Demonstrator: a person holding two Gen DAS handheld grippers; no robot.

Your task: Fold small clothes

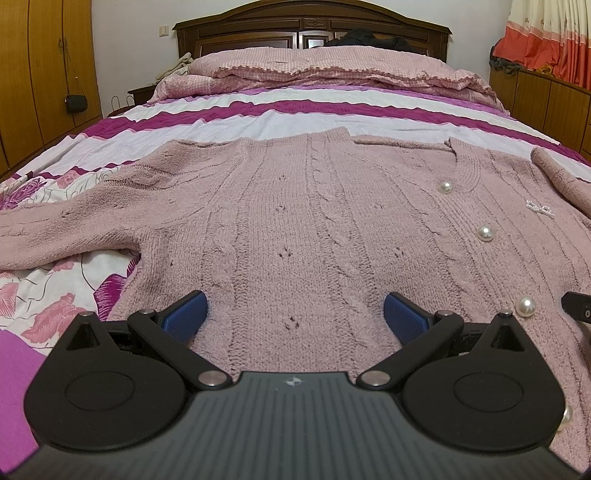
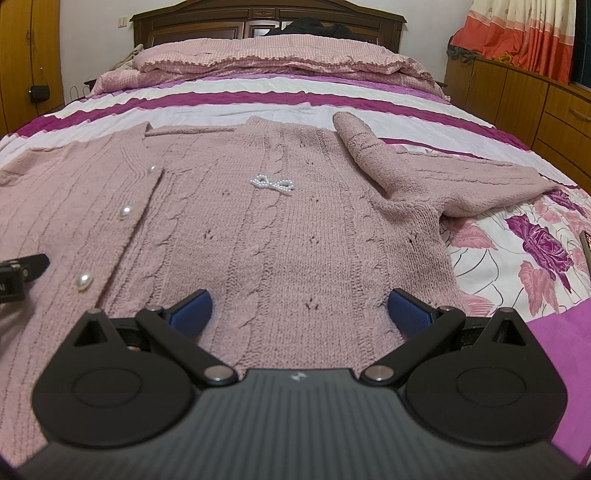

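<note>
Pink cable-knit cardigan (image 1: pixel 295 221) lies spread flat, front up, across the near part of the bed, on a floral and striped bedspread (image 1: pixel 55 295). Left gripper (image 1: pixel 295 314) hovers low over the hem area, blue pads (image 1: pixel 186 314) wide apart, nothing between them. Right gripper (image 2: pixel 299 314) same: over the cardigan's other front panel, pads (image 2: pixel 408 314) spread, empty. Pearl buttons (image 1: pixel 484 233) run down the placket between the two grippers. Beaded bow (image 2: pixel 272 184) pinned on the chest panel in the right view. Left sleeve (image 1: pixel 55 229) stretches out sideways onto the bedspread. Right sleeve (image 2: pixel 369 155) is bent, upper part lying back over the shoulder, the rest out toward the bed edge. Pink checked quilt (image 1: pixel 332 66) bunched at the dark wooden headboard (image 1: pixel 310 26). Wooden wardrobe (image 1: pixel 37 74) left, orange curtain (image 1: pixel 546 37) right.
</note>
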